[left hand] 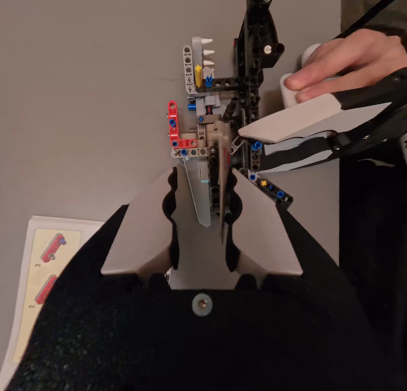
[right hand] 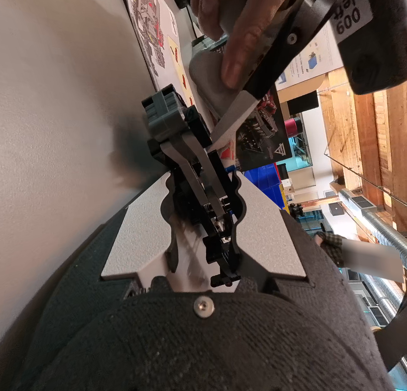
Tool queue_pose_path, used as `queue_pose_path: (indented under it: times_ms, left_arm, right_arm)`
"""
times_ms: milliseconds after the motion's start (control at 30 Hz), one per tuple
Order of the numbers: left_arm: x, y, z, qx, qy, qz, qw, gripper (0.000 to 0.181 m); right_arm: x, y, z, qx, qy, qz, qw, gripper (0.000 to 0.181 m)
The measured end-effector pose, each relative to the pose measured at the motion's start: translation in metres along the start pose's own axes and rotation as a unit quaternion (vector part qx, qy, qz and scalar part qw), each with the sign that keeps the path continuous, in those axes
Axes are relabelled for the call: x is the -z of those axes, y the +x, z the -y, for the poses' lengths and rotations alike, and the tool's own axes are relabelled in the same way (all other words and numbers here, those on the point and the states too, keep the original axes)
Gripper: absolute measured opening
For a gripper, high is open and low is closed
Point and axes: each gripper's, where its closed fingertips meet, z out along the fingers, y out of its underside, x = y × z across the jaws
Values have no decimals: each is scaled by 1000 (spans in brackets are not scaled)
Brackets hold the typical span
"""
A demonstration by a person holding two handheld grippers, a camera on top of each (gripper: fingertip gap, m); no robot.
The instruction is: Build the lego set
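Note:
A partly built lego model [left hand: 220, 134] lies on the grey table [left hand: 88, 94]. It has a black frame, a red L-beam [left hand: 172, 125], blue pins and a grey beam with white teeth [left hand: 207, 50]. My left gripper [left hand: 204, 173] stands open astride the model's near end, its right pad against the tan panel, with a gap on the left. My right gripper [left hand: 251, 151] comes in from the right, shut on the model's black beam. In the right wrist view the model [right hand: 167, 120] runs between the right gripper's [right hand: 202, 178] pads. One of the left gripper's fingers [right hand: 231, 120] touches the model's far side.
An open instruction booklet [left hand: 44, 259] lies at the near left; it also shows in the right wrist view [right hand: 154, 39]. The set's dark box [right hand: 264, 142] and blue bins [right hand: 266, 182] stand beyond the model. A person's hand [left hand: 341, 68] holds the right gripper's handle. My left and right fingertips are right by each other.

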Motion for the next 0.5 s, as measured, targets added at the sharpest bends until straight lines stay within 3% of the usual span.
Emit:
queue_pose_path:
  times_ms: [33,167,333,500]
  left_arm:
    - [0,0,1,-6,2,7,1000,42]
    - [7,2,2,4,13,4,1000,37]
    - [34,4,14,72,105,-39,991,14]
    - [46,-18,-14,200,148,-57,967,5]
  right_arm:
    - [0,0,0,0,0,0,1000,51]
    - [0,0,0,-2,1,0,1000,51]
    - [0,0,0,-4,2,0,1000,51]
    - [0,1,0,-4,2,1,1000,51]
